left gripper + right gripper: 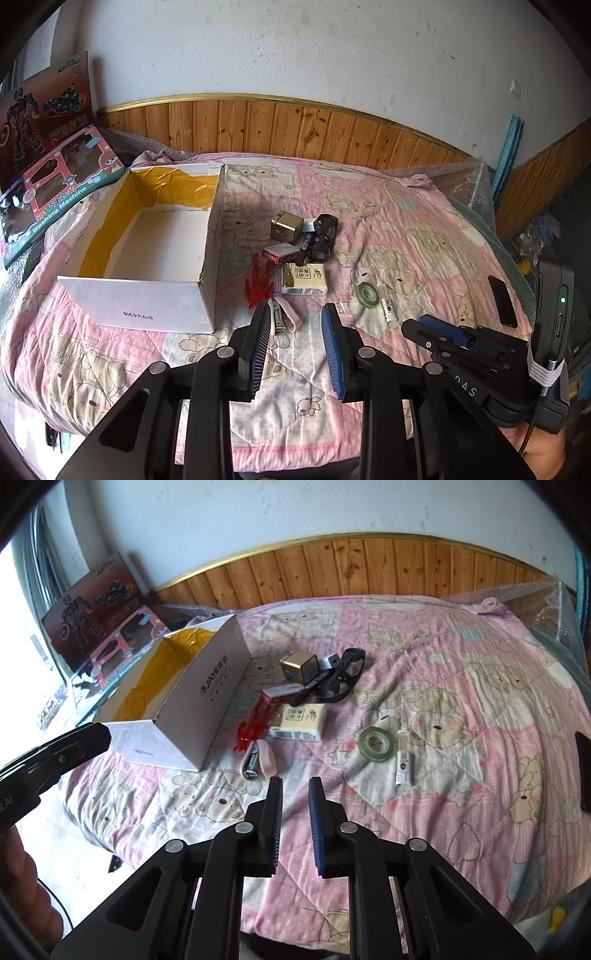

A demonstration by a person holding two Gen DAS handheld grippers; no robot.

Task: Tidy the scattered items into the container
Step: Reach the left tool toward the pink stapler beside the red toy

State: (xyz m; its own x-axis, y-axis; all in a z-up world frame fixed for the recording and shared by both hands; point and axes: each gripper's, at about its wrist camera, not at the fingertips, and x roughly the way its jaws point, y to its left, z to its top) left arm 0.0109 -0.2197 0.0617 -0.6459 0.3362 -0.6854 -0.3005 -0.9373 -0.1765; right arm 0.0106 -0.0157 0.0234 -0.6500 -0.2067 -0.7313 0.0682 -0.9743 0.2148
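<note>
An open white cardboard box [147,302] [218,690] with yellow tape inside stands empty on the pink quilt. Right of it lie scattered items: a gold cube charger [286,228] [298,666], a black strap bundle [323,236] [341,679], a red-and-white small box [279,254], a red plastic piece [260,282] [253,725], a yellow tissue pack [303,280] [299,722], a pink stapler [282,314] [258,762], a green tape roll [365,294] [375,744] and a small white device [403,768]. My left gripper [295,314] is open just before the stapler. My right gripper [295,786] is open, holding nothing.
Toy boxes [48,147] lean against the wall behind the cardboard box. A black phone [502,301] lies at the bed's right edge. Wood panelling [295,125] backs the bed. Bubble wrap [465,181] covers the far right corner. Bare quilt lies in front of both grippers.
</note>
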